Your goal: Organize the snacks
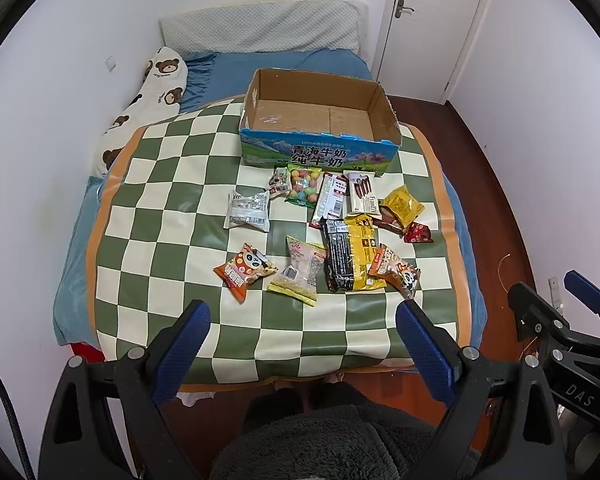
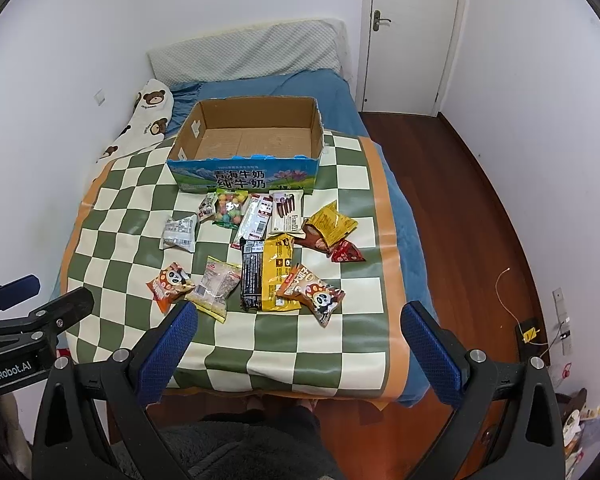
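Several snack packets lie scattered on a green-and-cream checkered cloth (image 1: 172,200) (image 2: 340,344) over a bed. Among them are an orange panda packet (image 1: 245,271) (image 2: 171,285), a yellow-edged packet (image 1: 300,275) (image 2: 215,286), a black bar (image 1: 339,257) (image 2: 251,276) and a white packet (image 1: 248,211) (image 2: 179,232). Behind them stands an empty cardboard box (image 1: 320,148) (image 2: 244,178) with a blue printed front. My left gripper (image 1: 303,320) hangs open above the cloth's near edge, empty. My right gripper (image 2: 300,322) is open too, holding nothing.
A bear-print pillow (image 1: 156,92) (image 2: 148,120) and blue bedding (image 1: 228,72) lie behind the cloth. White walls close the left; a white door (image 1: 432,20) (image 2: 408,32) stands at the back right. Wooden floor (image 2: 460,200) runs along the bed's right side. The person's legs in dark fleece (image 1: 320,440) show below.
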A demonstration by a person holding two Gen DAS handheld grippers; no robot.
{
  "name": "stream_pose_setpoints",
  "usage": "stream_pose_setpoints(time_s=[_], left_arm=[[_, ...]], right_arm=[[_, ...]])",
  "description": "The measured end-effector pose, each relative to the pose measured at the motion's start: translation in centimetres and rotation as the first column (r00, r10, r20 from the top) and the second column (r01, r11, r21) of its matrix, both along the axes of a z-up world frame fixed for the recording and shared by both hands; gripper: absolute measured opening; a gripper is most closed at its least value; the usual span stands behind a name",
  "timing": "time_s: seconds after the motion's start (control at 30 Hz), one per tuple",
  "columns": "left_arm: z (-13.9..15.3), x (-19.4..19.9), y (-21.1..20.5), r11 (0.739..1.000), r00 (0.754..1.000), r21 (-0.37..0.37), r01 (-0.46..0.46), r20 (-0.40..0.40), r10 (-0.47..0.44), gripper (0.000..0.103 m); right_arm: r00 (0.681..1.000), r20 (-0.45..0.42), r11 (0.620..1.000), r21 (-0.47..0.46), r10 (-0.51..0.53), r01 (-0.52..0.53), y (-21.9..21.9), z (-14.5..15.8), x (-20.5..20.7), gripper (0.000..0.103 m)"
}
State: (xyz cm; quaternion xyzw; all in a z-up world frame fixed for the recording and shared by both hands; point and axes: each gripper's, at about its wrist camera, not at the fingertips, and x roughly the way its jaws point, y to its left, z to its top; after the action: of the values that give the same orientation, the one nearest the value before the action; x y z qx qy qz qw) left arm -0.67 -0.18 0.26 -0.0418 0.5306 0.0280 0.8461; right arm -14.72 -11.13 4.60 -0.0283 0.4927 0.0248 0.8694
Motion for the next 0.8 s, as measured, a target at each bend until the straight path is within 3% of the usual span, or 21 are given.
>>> stream_pose_setpoints(time_s=[0.8], left_arm=[[-0.4,1.2,0.4,1.000,1.000,-0.005,0.001,-0.020,-0.001,0.095]], right_arm=[[1.000,-0.015,1.000,0.006,-0.012,0.012,0.6,-0.7,0.3,0.103]])
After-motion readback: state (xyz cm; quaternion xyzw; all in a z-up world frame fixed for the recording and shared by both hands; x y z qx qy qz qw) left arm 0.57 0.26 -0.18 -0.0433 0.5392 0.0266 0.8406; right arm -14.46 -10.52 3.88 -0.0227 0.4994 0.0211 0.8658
